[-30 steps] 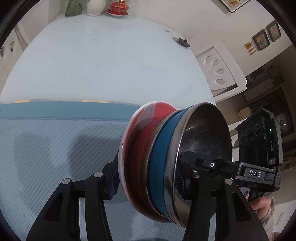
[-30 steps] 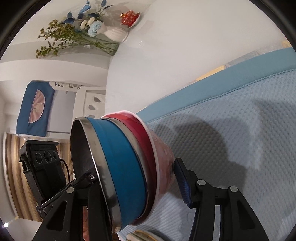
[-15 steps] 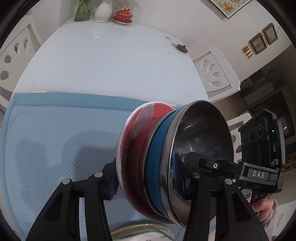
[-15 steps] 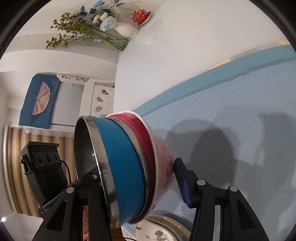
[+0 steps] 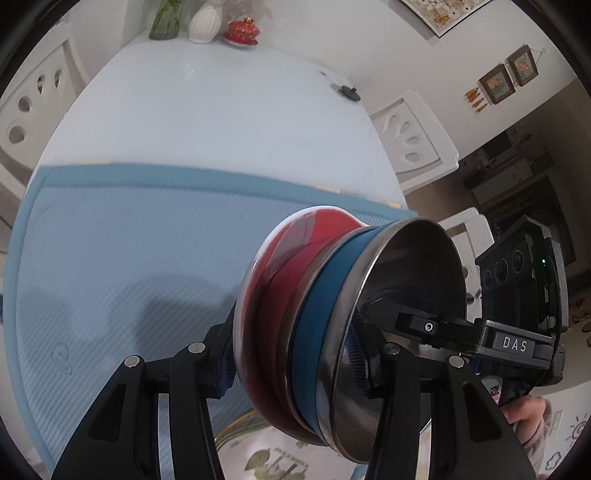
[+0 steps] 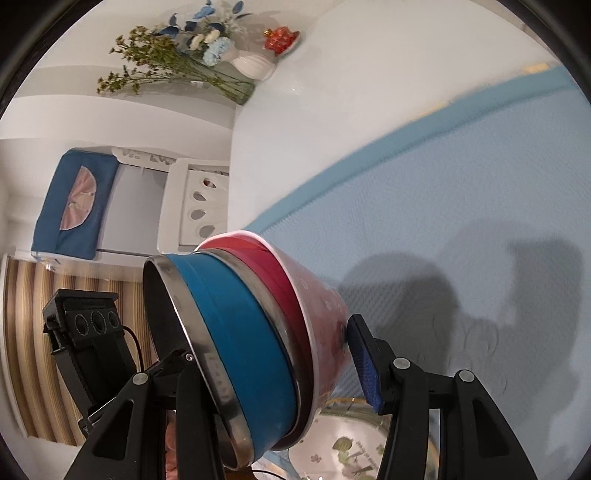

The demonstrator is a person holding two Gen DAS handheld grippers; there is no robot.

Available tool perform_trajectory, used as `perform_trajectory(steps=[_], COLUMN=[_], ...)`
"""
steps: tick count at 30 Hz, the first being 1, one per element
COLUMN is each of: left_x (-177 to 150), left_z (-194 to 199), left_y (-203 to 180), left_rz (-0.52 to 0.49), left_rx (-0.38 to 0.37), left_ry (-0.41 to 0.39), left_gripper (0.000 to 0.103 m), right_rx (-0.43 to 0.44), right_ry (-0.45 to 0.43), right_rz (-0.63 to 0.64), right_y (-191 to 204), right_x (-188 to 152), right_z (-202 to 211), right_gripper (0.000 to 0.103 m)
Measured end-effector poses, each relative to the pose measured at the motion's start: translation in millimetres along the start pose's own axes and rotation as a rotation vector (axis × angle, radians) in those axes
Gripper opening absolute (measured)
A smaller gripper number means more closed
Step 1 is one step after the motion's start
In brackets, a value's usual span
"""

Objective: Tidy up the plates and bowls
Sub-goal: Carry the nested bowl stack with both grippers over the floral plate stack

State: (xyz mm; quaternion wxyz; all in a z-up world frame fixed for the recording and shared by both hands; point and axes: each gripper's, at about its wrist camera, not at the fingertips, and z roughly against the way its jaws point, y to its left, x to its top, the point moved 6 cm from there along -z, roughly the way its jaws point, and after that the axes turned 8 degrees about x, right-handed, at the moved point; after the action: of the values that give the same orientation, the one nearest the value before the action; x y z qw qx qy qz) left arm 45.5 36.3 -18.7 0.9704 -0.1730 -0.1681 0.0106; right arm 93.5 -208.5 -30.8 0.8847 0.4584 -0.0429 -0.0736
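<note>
A nested stack of bowls hangs in the air on its side: a blue bowl with a steel rim sits inside a red bowl with a white rim. My left gripper is shut on the stack across its walls. My right gripper is shut on the same stack from the opposite side; its body shows in the left wrist view. A patterned plate with a gold rim lies on the blue mat just below the stack.
A white table carries the mat. At its far end stand a green glass vase, a white vase and a red lidded cup. A small black object lies near the right edge. White chairs flank the table.
Both grippers have pulled back and up with the bowl stack, so more of the mat shows. The patterned plate has come into view beneath the stack.
</note>
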Motion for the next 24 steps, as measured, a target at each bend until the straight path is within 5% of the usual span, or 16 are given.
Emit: perform_trajectory(steps=[13,24], left_x=[-33,-62], left_z=[0,14], left_y=[14,2], left_rz=[0.033,-0.005], left_rx=[-0.008,-0.012], left_ry=[0.075,0.063], left_gripper=[0.047,0.047], right_rx=[-0.055,-0.079], right_ry=[0.016,0.006], right_rz=[-0.070,-0.061], right_y=[-4,-1], right_x=[-41,-66], right_z=[-8,5], right_gripper=[0.050,0.050])
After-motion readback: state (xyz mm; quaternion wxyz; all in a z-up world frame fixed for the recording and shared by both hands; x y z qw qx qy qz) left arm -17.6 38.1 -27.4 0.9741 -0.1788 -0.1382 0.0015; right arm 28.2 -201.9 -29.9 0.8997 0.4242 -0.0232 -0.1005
